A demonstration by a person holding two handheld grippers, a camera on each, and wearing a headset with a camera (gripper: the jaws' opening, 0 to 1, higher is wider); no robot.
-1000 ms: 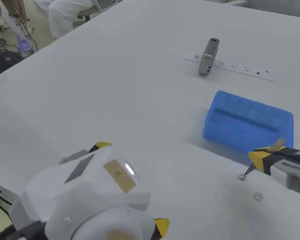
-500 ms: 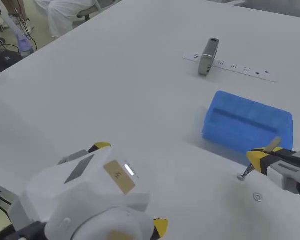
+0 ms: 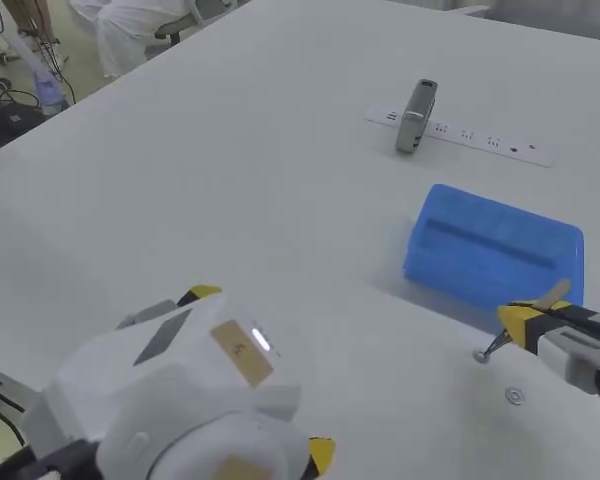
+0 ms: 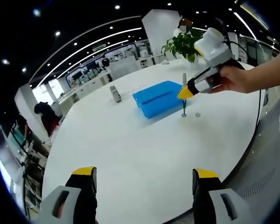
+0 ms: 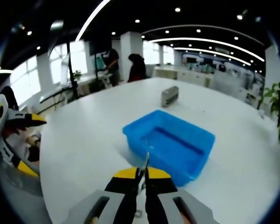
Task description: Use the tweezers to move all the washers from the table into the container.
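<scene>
blue container [image 3: 462, 268] sits toward the right of the white table [image 3: 230, 180], and one washer [image 3: 515, 397] lies flat on the table just in front of it, apart from it. the right gripper [image 5: 141, 175] has its jaws pinched together on the tweezers [image 3: 492, 346], which point down so their tips touch or nearly touch the table between the container and that washer. a small dark speck at the tips may be a second washer, but it is too small to be sure. the left gripper [image 4: 144, 171] hangs well away at the near left, jaws wide apart and holding nothing. i judge the step in hand to be the pick: the tips are down at the table and nothing is lifted toward the container yet. the next move calls for a steady, even squeeze so the tips close on the thin ring's edge without flicking it away, then a short lift over the container's near wall and a release above its inside. against the pictures of a second and half a second ago very little differs: the tweezers stay at the same spot, the loose washer has not moved, and the left gripper keeps its place. the slight drift of the container and the power strip [image 3: 480, 138] in the head view looks like the camera's own.
</scene>
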